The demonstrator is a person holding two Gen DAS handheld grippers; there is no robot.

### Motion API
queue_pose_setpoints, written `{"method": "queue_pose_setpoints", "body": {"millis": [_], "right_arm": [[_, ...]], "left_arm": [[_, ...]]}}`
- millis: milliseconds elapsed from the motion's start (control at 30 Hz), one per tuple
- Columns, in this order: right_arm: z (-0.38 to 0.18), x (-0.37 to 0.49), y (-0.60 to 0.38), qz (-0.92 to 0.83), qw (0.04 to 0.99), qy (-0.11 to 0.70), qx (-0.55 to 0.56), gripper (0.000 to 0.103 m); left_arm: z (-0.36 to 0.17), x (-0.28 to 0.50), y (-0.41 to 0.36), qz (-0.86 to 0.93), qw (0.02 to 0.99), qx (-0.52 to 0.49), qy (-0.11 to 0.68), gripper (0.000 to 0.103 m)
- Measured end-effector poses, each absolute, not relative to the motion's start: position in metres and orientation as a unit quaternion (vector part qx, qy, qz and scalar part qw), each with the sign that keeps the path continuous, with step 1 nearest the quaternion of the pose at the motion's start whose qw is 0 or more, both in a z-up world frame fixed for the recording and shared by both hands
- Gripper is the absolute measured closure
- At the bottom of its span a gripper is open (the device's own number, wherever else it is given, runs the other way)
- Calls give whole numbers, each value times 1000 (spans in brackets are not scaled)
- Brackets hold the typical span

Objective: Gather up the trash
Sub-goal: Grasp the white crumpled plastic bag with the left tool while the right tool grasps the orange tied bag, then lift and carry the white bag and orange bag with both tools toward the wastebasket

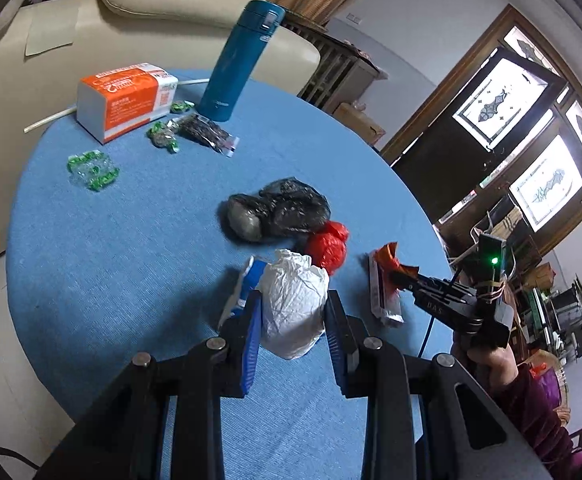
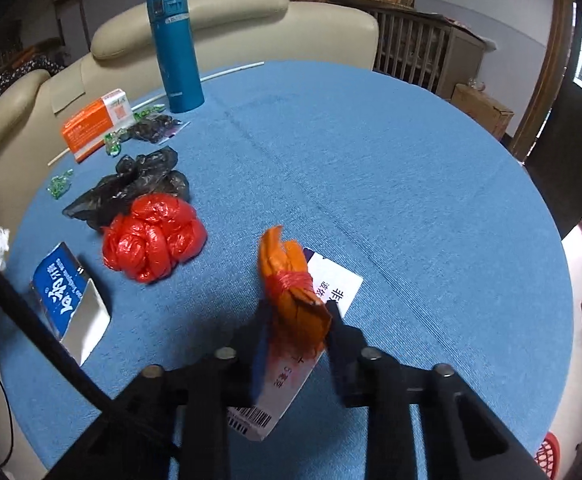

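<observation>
Left wrist view: the left gripper pinches a crumpled white paper wad on the blue table; the right gripper clamps a wrinkled orange wrapper, tied with red string, over a white box.

- The left gripper is clasping a crumpled white paper ball over the blue table
- The right gripper is pinching an orange wrapper beside a flat box
</observation>
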State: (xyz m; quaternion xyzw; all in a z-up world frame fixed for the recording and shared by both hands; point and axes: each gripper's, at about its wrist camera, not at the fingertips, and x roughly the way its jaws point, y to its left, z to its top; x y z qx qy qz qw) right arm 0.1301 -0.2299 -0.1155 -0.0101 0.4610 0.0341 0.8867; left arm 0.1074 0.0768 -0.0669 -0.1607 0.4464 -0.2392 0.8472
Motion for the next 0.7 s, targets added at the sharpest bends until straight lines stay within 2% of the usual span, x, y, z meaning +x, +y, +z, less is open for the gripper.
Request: {"method": "queue_pose_setpoints", "body": {"millis": [100, 300, 700], "right_arm": [[-113, 122, -232, 27, 890, 455, -1, 87], [-104, 96, -239, 25, 900, 434, 39, 87], [-65, 12, -251, 54, 916, 385, 98, 87]], "left_arm": [[-65, 102, 72, -240, 849, -153, 446, 71], [-55, 90, 61, -234, 858, -130, 438, 71], [-30, 60, 14, -186, 897, -8, 401, 71]]}}
